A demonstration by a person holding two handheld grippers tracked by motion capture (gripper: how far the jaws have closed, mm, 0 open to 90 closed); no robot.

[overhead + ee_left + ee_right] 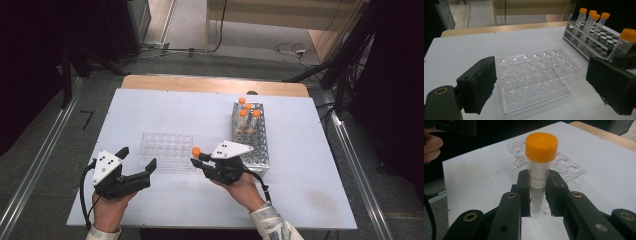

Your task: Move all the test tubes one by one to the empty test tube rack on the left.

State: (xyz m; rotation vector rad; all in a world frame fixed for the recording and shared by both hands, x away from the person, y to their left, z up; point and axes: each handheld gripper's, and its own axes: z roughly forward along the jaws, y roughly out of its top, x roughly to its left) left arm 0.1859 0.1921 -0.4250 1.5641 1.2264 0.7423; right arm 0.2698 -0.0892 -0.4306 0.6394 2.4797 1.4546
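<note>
Clamped in right gripper (537, 195): one orange-capped tube (539, 170), held at 3 o'clock of clear rack (166, 150). Left gripper (136, 162) wide, nothing between, at 7 o'clock of it. Clear rack unfilled; four tubes (248, 112) waiting in far rack (251, 145). Transfer likely barely begun.

A laboratory-style recording room: orange-capped sample tubes (248, 111) stand in a wire tube rack (256, 145) beside a clear plastic rack (165, 149) on a white surface (150, 107), with cables (292, 49) on the carpeted floor (210, 62) and metal rails (35, 165) alongside.
</note>
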